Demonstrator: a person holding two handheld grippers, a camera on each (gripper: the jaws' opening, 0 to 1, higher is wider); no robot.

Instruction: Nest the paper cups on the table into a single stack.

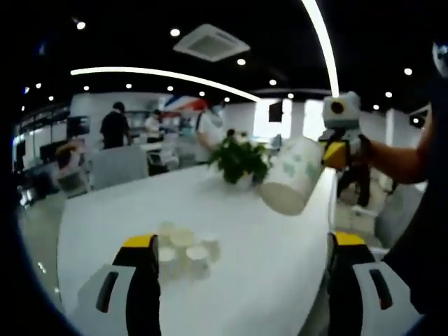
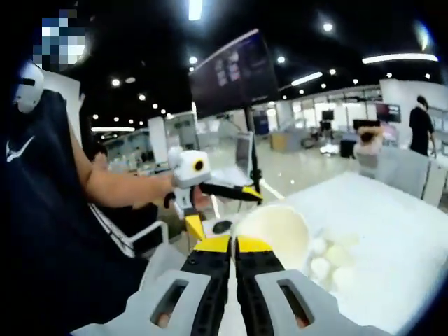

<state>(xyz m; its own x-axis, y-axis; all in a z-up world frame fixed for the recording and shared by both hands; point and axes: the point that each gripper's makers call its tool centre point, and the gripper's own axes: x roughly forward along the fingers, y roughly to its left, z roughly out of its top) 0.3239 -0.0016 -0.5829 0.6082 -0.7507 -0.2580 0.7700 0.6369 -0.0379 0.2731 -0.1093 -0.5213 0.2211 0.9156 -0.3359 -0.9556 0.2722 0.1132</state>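
Note:
A white paper cup with a pale green print (image 1: pixel 292 175) hangs tilted above the white table (image 1: pixel 231 210), held at its rim by my right gripper (image 1: pixel 334 150). In the right gripper view that cup (image 2: pixel 276 231) shows its open mouth, and my right gripper (image 2: pixel 234 241) is shut on its rim. Several small paper cups (image 1: pixel 183 248) stand clustered on the table between the wide-open jaws of my left gripper (image 1: pixel 243 241), which holds nothing. The same cluster (image 2: pixel 329 262) appears blurred beyond the held cup. My left gripper (image 2: pixel 224 213) hangs open in a person's hand.
A potted green plant (image 1: pixel 238 159) stands at the table's far end, and a grey chair (image 1: pixel 115 166) sits at its left side. People stand in the background. A dark monitor on a stand (image 2: pixel 234 73) rises beyond the table (image 2: pixel 392 231).

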